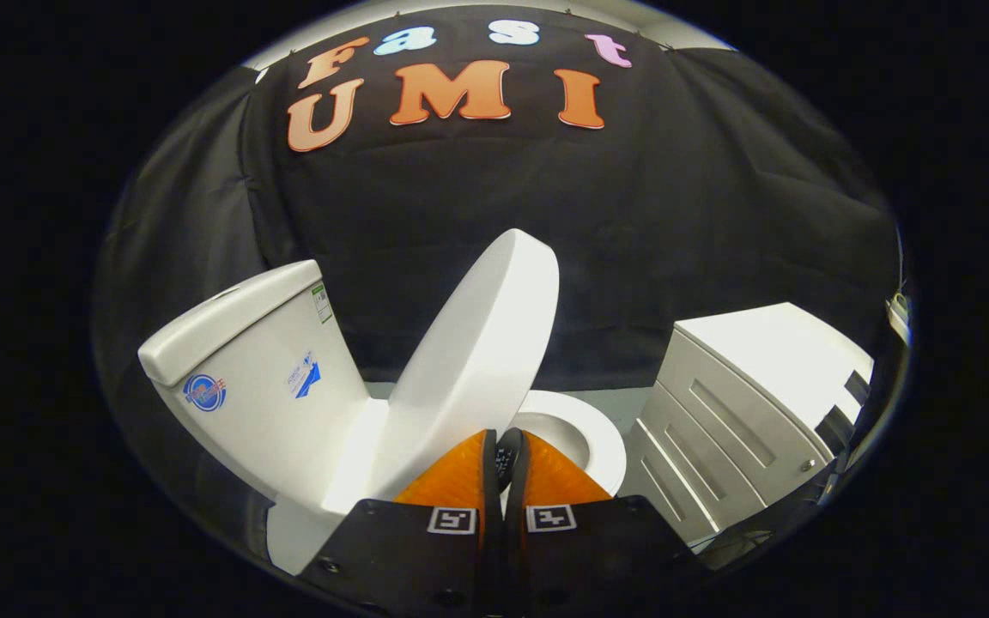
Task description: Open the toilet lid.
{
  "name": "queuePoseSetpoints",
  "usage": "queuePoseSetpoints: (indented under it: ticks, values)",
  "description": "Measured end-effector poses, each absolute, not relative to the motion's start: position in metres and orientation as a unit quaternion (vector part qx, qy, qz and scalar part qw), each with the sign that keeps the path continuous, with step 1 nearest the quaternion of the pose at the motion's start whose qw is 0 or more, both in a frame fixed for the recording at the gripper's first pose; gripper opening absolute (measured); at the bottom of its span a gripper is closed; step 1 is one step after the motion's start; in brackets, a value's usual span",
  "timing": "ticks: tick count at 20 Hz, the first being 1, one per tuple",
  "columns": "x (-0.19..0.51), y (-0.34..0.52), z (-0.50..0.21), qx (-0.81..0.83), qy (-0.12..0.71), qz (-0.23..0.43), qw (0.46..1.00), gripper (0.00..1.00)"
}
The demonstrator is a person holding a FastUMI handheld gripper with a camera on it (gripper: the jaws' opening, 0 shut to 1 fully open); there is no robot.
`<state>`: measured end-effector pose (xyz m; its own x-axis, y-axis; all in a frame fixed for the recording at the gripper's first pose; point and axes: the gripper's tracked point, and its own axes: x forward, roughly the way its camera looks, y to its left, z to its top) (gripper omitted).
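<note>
Swinging the lid [477, 360] the rest of the way back is, we judge, the step in hand: it stands raised and tilted toward the cistern [263, 369], just ahead of our fingers, with the bowl rim [585, 433] bared beside it. We should push high on its underside and ease off before it strikes the cistern. The white cabinet [743, 403] stands near on the other side, with open floor between. Our gripper [505, 451] has its fingers drawn nearly together, with nothing clamped between them that we can see.
</note>
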<state>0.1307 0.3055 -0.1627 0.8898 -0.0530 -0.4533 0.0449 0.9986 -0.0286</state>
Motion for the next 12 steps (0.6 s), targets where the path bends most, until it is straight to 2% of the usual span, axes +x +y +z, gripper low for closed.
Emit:
queuePoseSetpoints:
  ticks: [12]
  values:
    - [0.129, 0.391, -0.125, -0.104, 0.182, -0.001, 0.978, 0.08]
